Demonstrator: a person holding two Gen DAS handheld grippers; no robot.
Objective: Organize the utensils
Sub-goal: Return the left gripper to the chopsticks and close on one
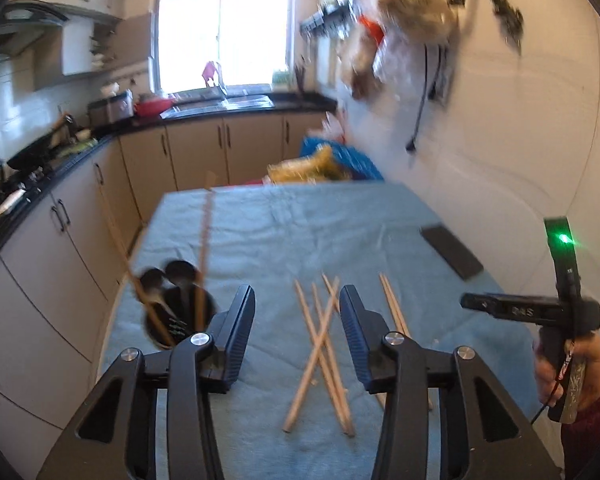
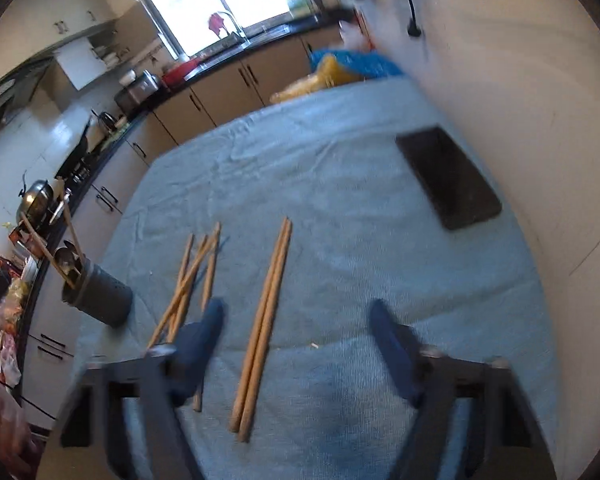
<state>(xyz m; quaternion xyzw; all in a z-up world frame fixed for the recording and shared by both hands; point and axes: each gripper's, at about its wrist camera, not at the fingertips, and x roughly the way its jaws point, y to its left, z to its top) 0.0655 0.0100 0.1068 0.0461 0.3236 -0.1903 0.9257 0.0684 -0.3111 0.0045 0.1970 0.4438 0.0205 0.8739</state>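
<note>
- Wooden chopsticks: a crossed heap (image 1: 324, 356) lies loose on the blue-clothed surface (image 1: 300, 232); a straight pair (image 2: 262, 332) lies just beside the heap.
- Dark holder (image 2: 100, 296): upright near the surface's left edge, holding spoons and two chopsticks.
- Left claw (image 1: 298, 336): open, nothing held, above the crossed heap.
- Right claw (image 2: 296, 344): open, empty, blurred, over the straight pair.
- Black phone (image 2: 448, 178): flat near the wall, well apart from the chopsticks.
</note>
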